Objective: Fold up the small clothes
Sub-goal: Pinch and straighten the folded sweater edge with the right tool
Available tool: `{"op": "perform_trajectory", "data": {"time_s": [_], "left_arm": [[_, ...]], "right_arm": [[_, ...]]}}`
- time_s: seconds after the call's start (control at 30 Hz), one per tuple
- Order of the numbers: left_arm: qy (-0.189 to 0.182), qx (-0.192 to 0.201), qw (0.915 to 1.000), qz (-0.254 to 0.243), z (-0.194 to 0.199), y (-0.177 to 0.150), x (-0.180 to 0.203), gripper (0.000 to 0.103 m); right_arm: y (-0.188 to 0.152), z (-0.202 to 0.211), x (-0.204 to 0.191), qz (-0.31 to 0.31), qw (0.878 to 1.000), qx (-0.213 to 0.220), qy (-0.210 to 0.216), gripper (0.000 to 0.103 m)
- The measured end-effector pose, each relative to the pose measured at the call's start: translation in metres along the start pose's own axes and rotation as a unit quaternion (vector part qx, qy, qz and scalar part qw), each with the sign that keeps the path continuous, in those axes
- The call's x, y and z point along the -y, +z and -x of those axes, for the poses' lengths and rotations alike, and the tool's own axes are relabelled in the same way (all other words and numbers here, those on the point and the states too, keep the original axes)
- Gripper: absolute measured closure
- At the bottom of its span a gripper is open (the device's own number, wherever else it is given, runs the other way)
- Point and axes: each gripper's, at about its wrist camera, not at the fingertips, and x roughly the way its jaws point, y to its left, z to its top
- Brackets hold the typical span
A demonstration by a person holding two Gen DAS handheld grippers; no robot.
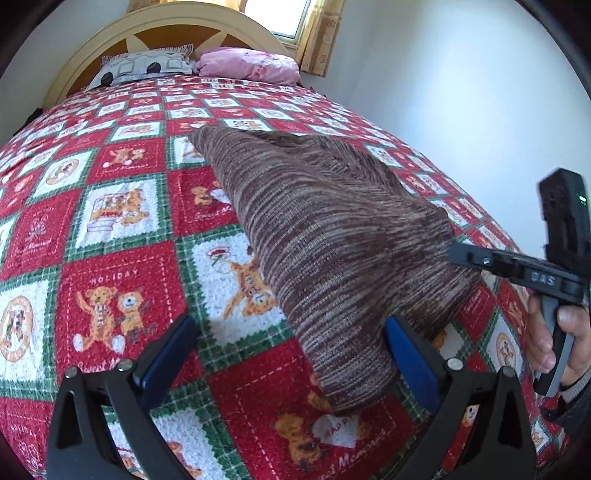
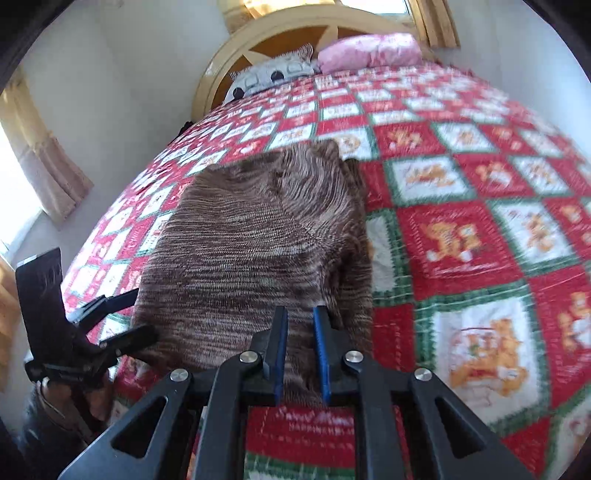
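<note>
Right wrist view shows the right gripper [image 2: 300,325] with its blue fingers [image 2: 280,347] drawn nearly together on the near hem of a brown striped knit garment [image 2: 251,236], which lies on the red-and-green teddy-bear quilt [image 2: 461,236] with its long axis running away from the gripper toward the headboard [image 2: 295,33]. The near edge looks pinched and slightly raised, though whether the pads truly bite the fabric is a judgement. From the left wrist view, the left gripper [image 1: 291,354] stands wide open, holding nothing, its right finger [image 1: 410,354] just beside the garment's near corner and its left finger over bare quilt. The garment sits right of this gripper's centreline, so the left hand likely must shift rightward to take the other near corner before both can carry that hem toward the pillows [image 1: 147,64].
</note>
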Motion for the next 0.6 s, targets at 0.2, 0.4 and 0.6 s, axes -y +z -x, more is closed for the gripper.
{"op": "perform_trajectory", "data": {"time_s": [0.2,0.4,0.6], "left_arm": [[0.010,-0.003,0.9999,-0.007,-0.002,0.000,0.003,0.000],[0.023,-0.008,0.9996,-0.016,-0.003,0.000,0.006,0.000],[0.030,-0.012,0.9993,-0.020,-0.005,0.000,0.008,0.000]], "right_arm": [[0.020,0.019,-0.032,0.064,0.996,0.063,-0.016,0.072],[0.032,-0.040,-0.005,0.013,0.998,-0.021,-0.056,0.072],[0.016,-0.003,-0.019,0.042,0.996,0.008,-0.081,0.071]]}}
